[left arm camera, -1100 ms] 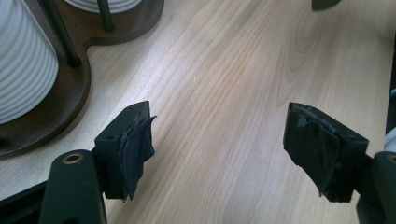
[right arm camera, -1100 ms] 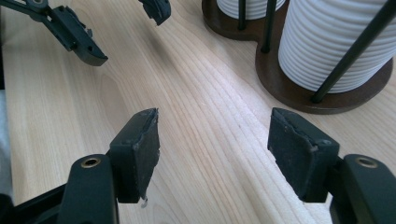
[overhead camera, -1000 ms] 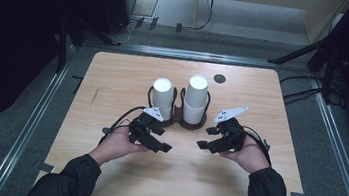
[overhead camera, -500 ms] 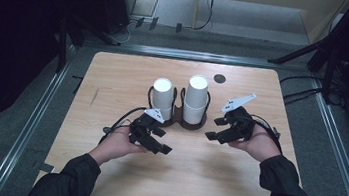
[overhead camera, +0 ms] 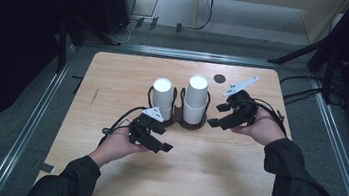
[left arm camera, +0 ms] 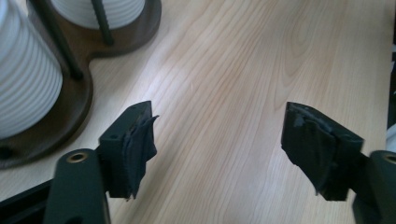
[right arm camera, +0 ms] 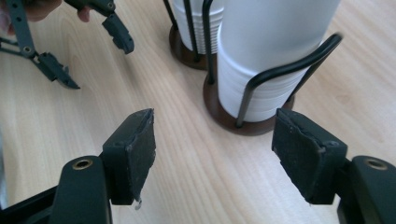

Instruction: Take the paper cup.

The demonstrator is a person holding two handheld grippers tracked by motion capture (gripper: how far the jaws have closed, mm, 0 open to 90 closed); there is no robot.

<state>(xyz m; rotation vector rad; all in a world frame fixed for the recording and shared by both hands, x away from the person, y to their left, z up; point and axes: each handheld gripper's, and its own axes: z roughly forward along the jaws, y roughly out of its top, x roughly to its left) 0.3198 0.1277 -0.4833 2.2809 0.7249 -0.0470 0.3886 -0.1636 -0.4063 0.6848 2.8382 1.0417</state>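
Two stacks of white ribbed paper cups, the left stack [overhead camera: 163,96] and the right stack [overhead camera: 196,98], stand upright in a dark wooden holder [overhead camera: 179,123] with black wire loops. My left gripper [overhead camera: 163,139] hovers in front of the left stack. In the left gripper view it [left arm camera: 219,121] is open over bare wood; its jaws have just been closing a little with nothing between them. My right gripper [overhead camera: 216,116] is raised to the right of the right stack [right arm camera: 275,46]. Its jaws [right arm camera: 215,126] have just been opening and hold nothing. The right gripper view also catches the left gripper [right arm camera: 91,58] farther off.
A small dark round disc [overhead camera: 219,78] lies on the wooden table [overhead camera: 114,80] behind the right stack. Metal rails [overhead camera: 33,121] run along the table's sides, and cables lie on the floor at the right. Bare wood stretches in front of the holder.
My right hand has risen and shifted to the right and farther back, and its jaws have spread apart. The left hand has stayed where it was.
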